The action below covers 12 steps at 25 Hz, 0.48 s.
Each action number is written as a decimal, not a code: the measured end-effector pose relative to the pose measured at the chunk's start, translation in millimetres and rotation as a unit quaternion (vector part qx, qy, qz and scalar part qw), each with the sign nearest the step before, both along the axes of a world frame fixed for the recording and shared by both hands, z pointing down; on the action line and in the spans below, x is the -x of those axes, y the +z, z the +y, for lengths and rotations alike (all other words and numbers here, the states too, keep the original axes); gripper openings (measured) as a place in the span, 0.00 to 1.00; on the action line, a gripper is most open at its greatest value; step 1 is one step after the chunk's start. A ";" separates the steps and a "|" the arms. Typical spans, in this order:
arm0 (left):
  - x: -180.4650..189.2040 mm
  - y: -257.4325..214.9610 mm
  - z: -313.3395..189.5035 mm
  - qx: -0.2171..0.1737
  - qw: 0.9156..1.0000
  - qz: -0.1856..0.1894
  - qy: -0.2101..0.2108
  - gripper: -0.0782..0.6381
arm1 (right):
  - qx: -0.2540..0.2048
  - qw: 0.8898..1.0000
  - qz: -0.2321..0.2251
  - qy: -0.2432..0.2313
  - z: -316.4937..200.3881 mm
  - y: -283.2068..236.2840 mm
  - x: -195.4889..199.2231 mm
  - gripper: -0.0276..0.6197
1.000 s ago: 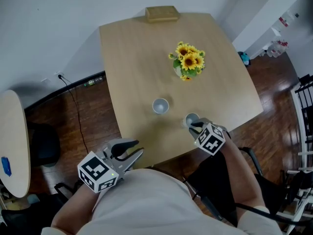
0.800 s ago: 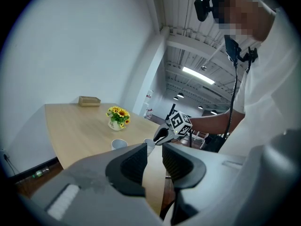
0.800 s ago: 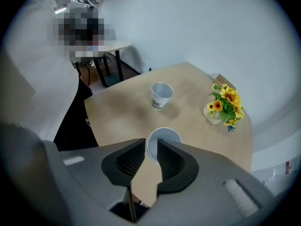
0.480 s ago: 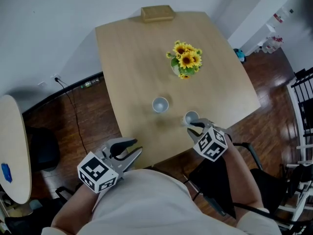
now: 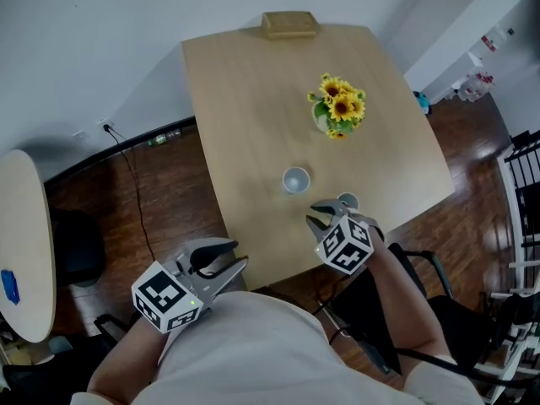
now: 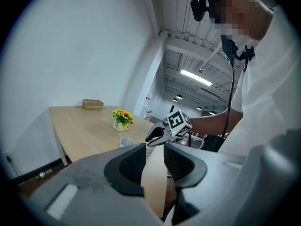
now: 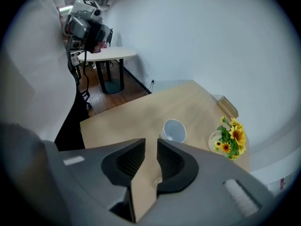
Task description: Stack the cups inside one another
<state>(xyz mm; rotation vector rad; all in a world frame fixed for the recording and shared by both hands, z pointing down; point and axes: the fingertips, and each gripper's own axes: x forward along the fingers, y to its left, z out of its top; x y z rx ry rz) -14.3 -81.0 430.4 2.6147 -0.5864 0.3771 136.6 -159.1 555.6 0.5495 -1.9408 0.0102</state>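
two small pale cups stand upright on the bench (image 5: pixel 245 125), well apart and not yet nested. the centre cup (image 5: pixel 295 179) sits near the middle. the front cup (image 5: pixel 347 201) sits close to the near edge, just beside the right hand-held gripper (image 5: pixel 314 215).

the right hand-held gripper points steeply down. its jaws stand slightly apart with only bare bench showing in the gap, so it holds nothing. the left hand-held gripper (image 5: pixel 240 255) hangs off the near bench edge, also narrowly parted and empty.

handling, as judged: both cups look rigid, light and smooth-walled, so they are likely to slide or tip under a sideways push. the material cannot be told. take hold at the rim, one jaw inside and one outside, and clamp gently. the present gap looks too narrow to span a whole cup. keep clear of the sunflower vase (image 5: pixel 339 112).
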 end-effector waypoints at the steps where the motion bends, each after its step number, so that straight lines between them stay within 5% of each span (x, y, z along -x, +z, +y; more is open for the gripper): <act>1: 6.9 0.0 1.2 -0.001 1.000 -0.001 -0.005 0.29 | -0.005 1.000 0.007 -0.003 -6.0 3.4 4.3 0.18; 12: 81.5 6.6 14.3 0.015 0.996 -0.011 -0.092 0.30 | -0.009 0.995 0.092 -0.022 -56.6 51.6 31.1 0.16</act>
